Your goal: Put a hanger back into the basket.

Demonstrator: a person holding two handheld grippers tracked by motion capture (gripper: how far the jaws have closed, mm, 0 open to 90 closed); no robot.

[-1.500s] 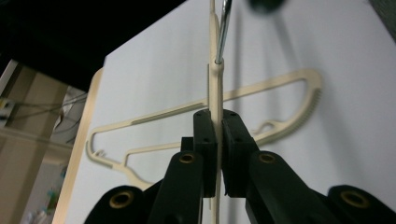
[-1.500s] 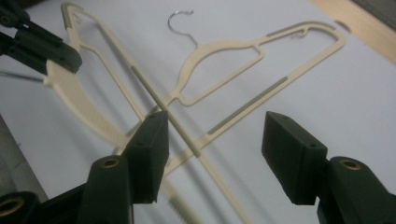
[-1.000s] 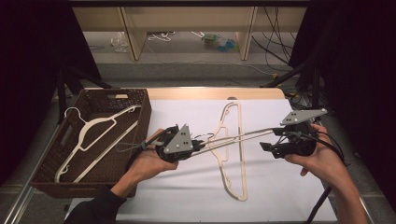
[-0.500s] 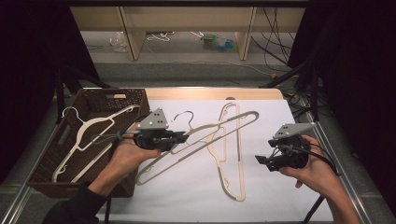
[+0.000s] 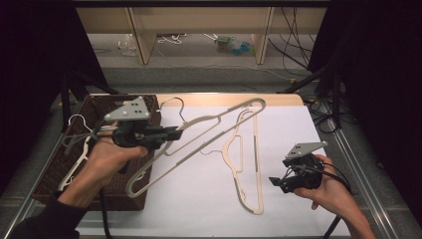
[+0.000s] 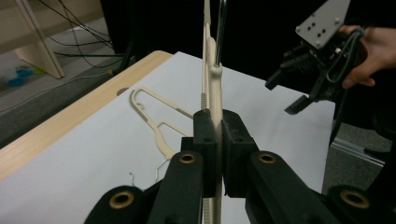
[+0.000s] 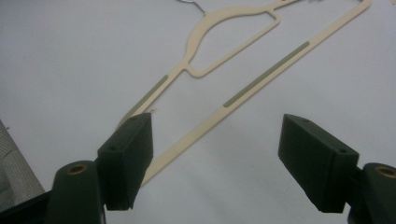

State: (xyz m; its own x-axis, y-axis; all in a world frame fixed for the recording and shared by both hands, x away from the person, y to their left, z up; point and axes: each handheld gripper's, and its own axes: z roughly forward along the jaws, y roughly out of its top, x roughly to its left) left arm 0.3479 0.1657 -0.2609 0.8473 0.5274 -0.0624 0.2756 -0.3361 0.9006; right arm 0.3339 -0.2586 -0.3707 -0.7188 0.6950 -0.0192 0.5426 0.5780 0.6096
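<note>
Held hanger (image 5: 199, 133): cream plastic clothes hanger with a thin metal hook; lifted off the tabletop and slanting from low near the basket's front corner up toward the far edge of the sheet; its hook curls above the basket's right rim; in the left gripper view it stands edge-on, a slim cream bar with a grey non-slip strip beside it, rising between the pads
Left tool (image 5: 171, 134): pressed together on the held hanger near its neck; pads pinch the cream plastic flat from both sides (image 6: 218, 140); a grey three-cornered plate sits on top of it; the person's left hand (image 5: 107, 157) grips it over the basket's near side
Right tool (image 5: 274, 181): jaws spread wide and have just been opening; nothing between them; it hangs low over the right part of the sheet, held in the person's right hand (image 5: 331, 191); in the right gripper view the pads (image 7: 128, 158) frame the flat hanger's arm below
Flat hanger (image 5: 244, 164): same cream make, with grey strips on its arms and a cut-out at the shoulder; lying flat on the white sheet, long axis running near to far; apart from both tools
White sheet (image 5: 199, 199): covers the tabletop's middle and right
Basket (image 5: 82, 144): dark woven, at the tabletop's left; pale hangers lie inside (image 5: 74, 132)
</note>
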